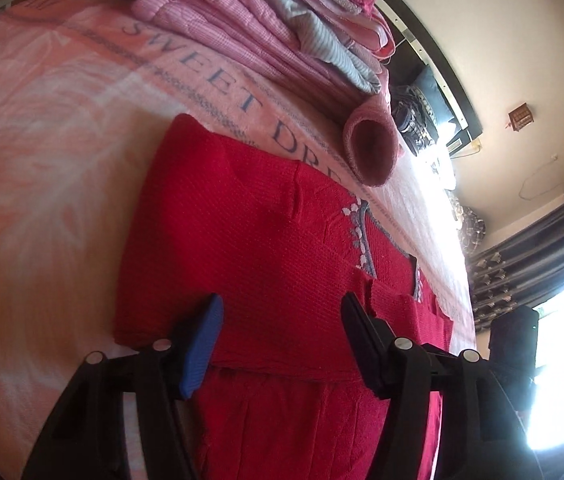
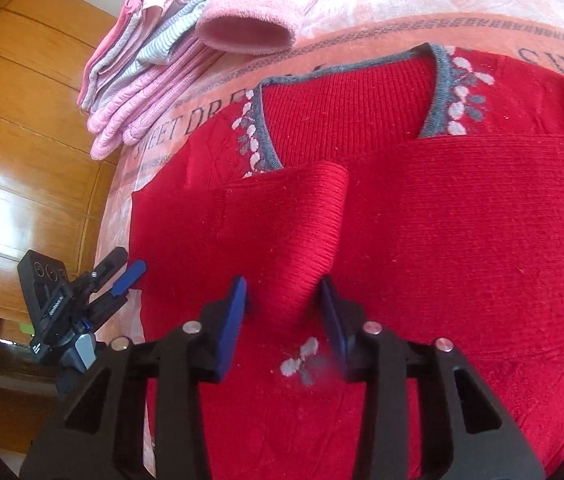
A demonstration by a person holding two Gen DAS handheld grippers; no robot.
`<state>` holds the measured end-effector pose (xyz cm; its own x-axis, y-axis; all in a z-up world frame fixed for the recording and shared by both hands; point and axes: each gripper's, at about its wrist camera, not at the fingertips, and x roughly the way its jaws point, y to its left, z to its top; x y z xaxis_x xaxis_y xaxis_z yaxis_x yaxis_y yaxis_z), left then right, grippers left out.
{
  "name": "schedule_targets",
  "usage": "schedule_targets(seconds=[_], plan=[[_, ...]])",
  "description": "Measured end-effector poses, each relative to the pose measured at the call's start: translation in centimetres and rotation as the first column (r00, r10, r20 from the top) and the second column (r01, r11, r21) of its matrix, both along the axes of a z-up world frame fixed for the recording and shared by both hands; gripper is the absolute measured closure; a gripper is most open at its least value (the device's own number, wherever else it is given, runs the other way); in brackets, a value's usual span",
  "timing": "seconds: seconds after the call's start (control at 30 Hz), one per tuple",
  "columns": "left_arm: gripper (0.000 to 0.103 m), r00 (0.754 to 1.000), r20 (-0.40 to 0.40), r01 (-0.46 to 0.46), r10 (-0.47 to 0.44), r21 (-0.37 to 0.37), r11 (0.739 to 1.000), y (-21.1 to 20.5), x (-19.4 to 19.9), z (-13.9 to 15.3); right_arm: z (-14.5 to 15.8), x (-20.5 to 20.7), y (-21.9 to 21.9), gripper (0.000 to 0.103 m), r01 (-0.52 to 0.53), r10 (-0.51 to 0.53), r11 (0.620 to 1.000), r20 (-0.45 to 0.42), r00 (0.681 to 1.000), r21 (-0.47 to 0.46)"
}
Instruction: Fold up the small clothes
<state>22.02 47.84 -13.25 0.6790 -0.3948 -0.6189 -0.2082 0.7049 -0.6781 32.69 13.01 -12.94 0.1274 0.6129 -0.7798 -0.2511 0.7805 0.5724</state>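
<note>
**Red sweater on bed, sleeves folded in, both tools over near hem**

Red knit sweater (image 2: 461,240) lies flat on a pink blanket (image 1: 42,140) covering the bed; the blanket carries a printed band reading "SWEET DRE…" running just beyond the sweater's far edge. Grey collar (image 2: 439,92) with white and grey leaf embroidery faces the far side. Both sleeves are folded across the chest: the left sleeve cuff (image 2: 301,208) lies over the body near the centre, and the right sleeve runs across as a wide band under the collar.

Left tool (image 1: 282,340): fingers apart, with red knit showing in the gap between them, low over the sweater's left part. Contact with the fabric cannot be confirmed. In the right wrist view this tool (image 2: 122,280) shows at the sweater's left edge, near the side of the bed, fingers parted.

Right tool (image 2: 283,320): fingers apart, straddling the tip of the folded cuff; the blue pads (image 2: 234,312) stand either side of it without closing on it. A white and grey embroidered motif (image 2: 301,360) shows just below the gap.

Far left on the bed: a stack of folded clothes (image 2: 142,68) in pinks and pale stripes, with a pink sleeve opening (image 2: 246,32) resting just beyond the collar
</note>
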Motion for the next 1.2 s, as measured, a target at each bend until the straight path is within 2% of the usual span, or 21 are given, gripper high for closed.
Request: schedule_targets(seconds=[0.03,0.07,0.17,0.37,0.5,0.67,0.73,0.8,0.87,0.97,1.07,1.13,1.2], plan=[[0.041,1.000,0.014,-0.010,0.010,0.001,1.000,0.4,-0.2,0.3,0.0,0.1,0.3,0.077,0.004,-0.004,1.000,0.008,1.000,-0.008],[0.041,1.000,0.023,-0.020,0.020,0.008,1.000,0.7,-0.5,0.8,0.0,0.0,0.5,0.087,0.006,-0.006,1.000,0.017,1.000,-0.007],[0.041,0.996,0.061,-0.063,0.062,0.019,0.998,2.0,-1.1,1.6,0.4,0.0,0.3,0.094,0.011,-0.011,1.000,0.031,0.999,0.002],[0.041,0.989,0.071,-0.131,0.129,0.014,0.991,3.1,-1.5,2.0,3.3,0.0,-2.5,0.095,0.015,-0.019,0.999,0.106,0.994,0.031],[0.041,0.992,0.078,-0.107,0.104,0.038,0.994,1.6,-0.9,2.1,5.2,-0.1,-5.4,0.095,0.043,-0.045,0.999,0.171,0.984,0.014],[0.040,0.996,0.083,-0.048,0.041,0.077,0.996,-1.4,0.2,2.2,4.4,-0.2,-8.4,0.095,0.083,-0.077,0.996,0.171,0.982,-0.028],[0.039,0.998,0.056,-0.009,0.002,0.114,0.993,-2.7,1.0,1.8,2.9,0.0,-8.8,0.093,0.080,-0.069,0.994,0.139,0.988,-0.075],[0.038,1.000,-0.020,0.026,-0.024,0.151,0.988,-3.9,1.9,0.6,1.2,0.2,-9.0,0.087,0.073,-0.059,0.989,0.104,0.993,-0.129],[0.038,0.999,-0.034,0.032,-0.028,0.148,0.988,-4.4,2.1,-0.3,0.6,0.1,-9.4,0.081,0.087,-0.072,0.983,0.097,0.993,-0.162],[0.038,0.999,-0.031,0.040,-0.035,0.163,0.986,-4.5,2.2,0.1,2.5,-0.2,-9.9,0.080,0.108,-0.079,0.978,0.163,0.984,-0.176],[0.038,1.000,0.014,0.025,-0.027,0.150,0.988,-4.3,1.9,1.4,5.2,-0.6,-8.8,0.075,0.090,-0.044,0.979,0.244,0.969,-0.181],[0.038,0.999,0.025,0.027,-0.031,0.144,0.989,-4.4,1.9,1.9,6.0,-0.8,-7.3,0.071,0.051,-0.005,0.983,0.252,0.968,-0.177],[0.038,0.999,0.021,0.035,-0.038,0.142,0.989,-4.7,2.1,1.9,5.5,-0.9,-5.0,0.070,0.008,0.046,0.975,0.237,0.970,-0.221]])
